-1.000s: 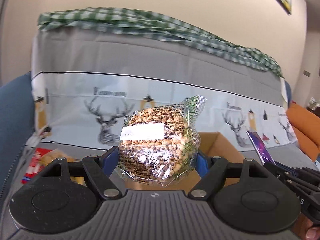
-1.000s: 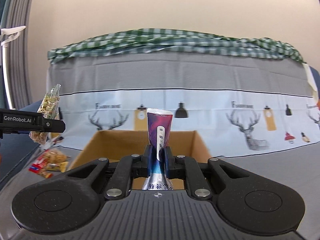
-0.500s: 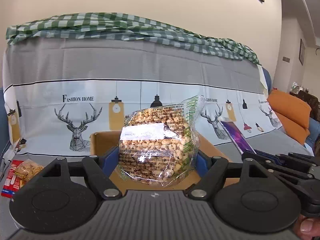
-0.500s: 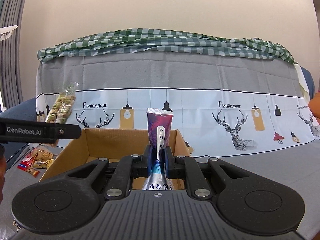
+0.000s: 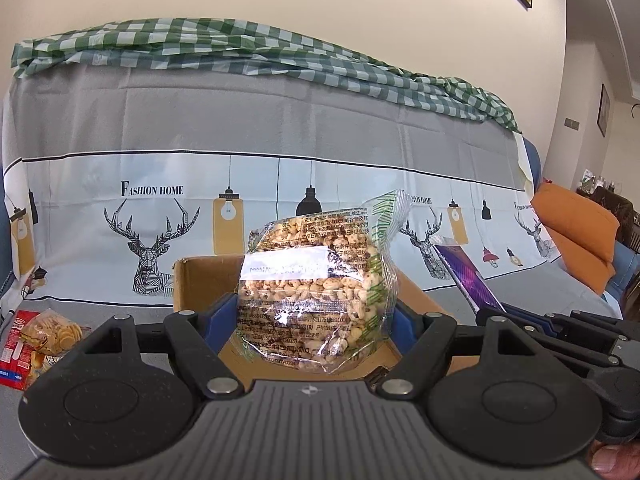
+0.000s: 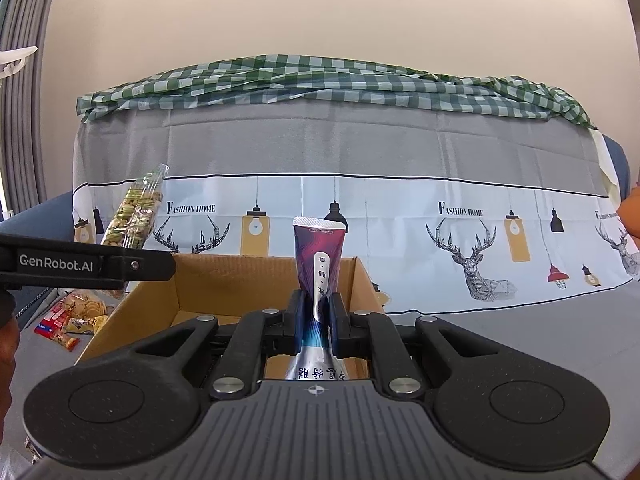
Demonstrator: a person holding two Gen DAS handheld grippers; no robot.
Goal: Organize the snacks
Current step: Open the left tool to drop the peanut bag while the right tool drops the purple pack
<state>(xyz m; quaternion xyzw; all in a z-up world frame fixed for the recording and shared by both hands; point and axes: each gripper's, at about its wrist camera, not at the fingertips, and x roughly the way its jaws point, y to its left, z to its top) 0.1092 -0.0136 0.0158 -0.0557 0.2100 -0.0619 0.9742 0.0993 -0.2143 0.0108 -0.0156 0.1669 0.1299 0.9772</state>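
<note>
While the cardboard box (image 6: pixel 224 292) stands open-topped on the grey cover (image 6: pixel 500 332) in front of both cameras, the part of its brown floor that shows is bare; the rest is hidden behind the grippers. Over its near edge, the left gripper (image 5: pixel 316 316) grips a clear bag of puffed grains (image 5: pixel 316 288) upright, its blue pads pressing the bag's two sides with the jaws set wide. To its right, the right gripper (image 6: pixel 318 320) is clamped narrowly on a purple sachet (image 6: pixel 320 256), which stands upright between the pads with its sealed top above them and its silver lower end below. Both packets hang above the box, not inside it. Left of the box, a few more snack packets (image 5: pixel 36 340) lie loose on the cover.
</note>
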